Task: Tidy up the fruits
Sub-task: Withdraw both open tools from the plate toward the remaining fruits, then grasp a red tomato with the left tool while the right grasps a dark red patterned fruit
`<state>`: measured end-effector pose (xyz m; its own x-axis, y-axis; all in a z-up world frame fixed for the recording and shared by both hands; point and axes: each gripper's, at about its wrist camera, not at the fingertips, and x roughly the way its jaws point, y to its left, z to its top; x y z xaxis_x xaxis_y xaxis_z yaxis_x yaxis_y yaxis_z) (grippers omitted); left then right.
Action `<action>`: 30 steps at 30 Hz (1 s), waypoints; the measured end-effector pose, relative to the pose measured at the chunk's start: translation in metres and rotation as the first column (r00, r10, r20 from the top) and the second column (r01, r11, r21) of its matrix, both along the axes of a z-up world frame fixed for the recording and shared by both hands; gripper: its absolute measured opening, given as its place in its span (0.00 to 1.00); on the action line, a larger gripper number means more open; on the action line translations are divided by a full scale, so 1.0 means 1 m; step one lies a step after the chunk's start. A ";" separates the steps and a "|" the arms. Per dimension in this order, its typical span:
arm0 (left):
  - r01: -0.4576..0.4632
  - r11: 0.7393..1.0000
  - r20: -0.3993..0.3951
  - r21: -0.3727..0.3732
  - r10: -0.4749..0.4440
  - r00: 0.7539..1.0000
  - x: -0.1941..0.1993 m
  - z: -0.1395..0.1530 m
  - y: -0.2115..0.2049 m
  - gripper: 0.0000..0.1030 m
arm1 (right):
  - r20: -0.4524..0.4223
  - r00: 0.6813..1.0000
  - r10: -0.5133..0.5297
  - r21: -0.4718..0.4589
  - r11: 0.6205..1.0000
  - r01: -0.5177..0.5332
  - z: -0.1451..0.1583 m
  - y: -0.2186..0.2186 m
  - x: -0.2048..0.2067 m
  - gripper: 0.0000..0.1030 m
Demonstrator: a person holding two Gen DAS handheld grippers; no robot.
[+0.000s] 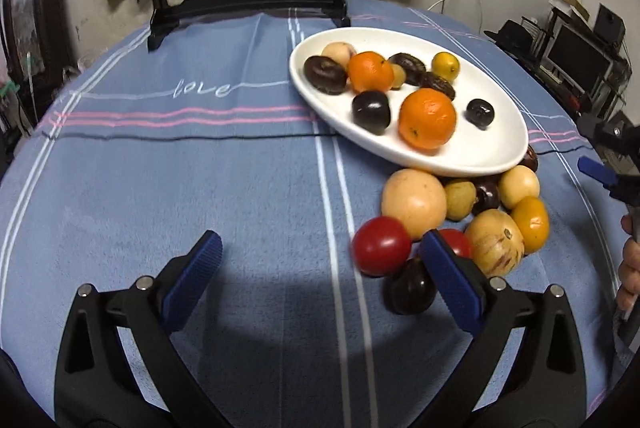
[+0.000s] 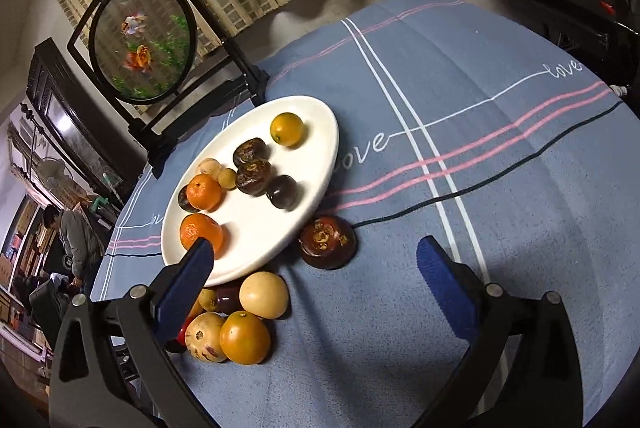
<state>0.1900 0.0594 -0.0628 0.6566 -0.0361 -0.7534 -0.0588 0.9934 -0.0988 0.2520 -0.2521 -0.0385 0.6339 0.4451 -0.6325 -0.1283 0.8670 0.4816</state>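
The white oval plate (image 1: 472,163) serves as the reference. It already carries two oranges, several dark fruits and small yellow ones; a loose cluster of fruit (image 1: 460,224) lies on the blue tablecloth (image 1: 200,187) against the plate's near rim. The left gripper (image 1: 320,268) hovers just short of that cluster, fingers apart and empty, with a red tomato (image 1: 381,246) beside its right finger. The right gripper (image 2: 316,268) is likewise spread and empty near the plate's rim. Judged step: approach for pickup. The next move calls for centring one fruit between the fingers before closing, then transferring it onto the plate.
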 end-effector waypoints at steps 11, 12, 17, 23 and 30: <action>-0.144 0.983 0.067 -0.113 0.152 0.986 -0.020 0.011 0.047 0.98 | 0.012 1.000 0.007 0.021 1.000 -0.007 0.005 -0.003 -0.002 0.99; -0.117 0.987 0.062 -0.112 0.124 0.990 -0.019 0.010 0.042 0.98 | 0.012 1.000 0.009 0.019 1.000 -0.009 0.005 -0.002 -0.002 0.99; -0.102 0.993 -0.004 -0.067 0.102 0.995 -0.011 0.000 0.035 0.98 | 0.008 1.000 0.006 0.019 1.000 -0.006 0.004 -0.002 0.000 0.99; -0.119 0.993 -0.006 -0.018 0.119 0.993 -0.010 -0.001 0.032 0.98 | -0.001 1.000 0.013 0.013 1.000 -0.013 0.002 0.000 0.000 0.99; -0.139 0.990 -0.056 -0.007 0.138 0.989 -0.003 -0.011 0.034 0.98 | -0.004 1.000 0.012 0.012 1.000 -0.012 0.001 0.000 0.001 0.99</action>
<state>0.1873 0.0929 -0.0736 0.6134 0.0437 -0.7886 -0.2013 0.9741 -0.1026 0.2533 -0.2521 -0.0370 0.6260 0.4601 -0.6297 -0.1370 0.8597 0.4920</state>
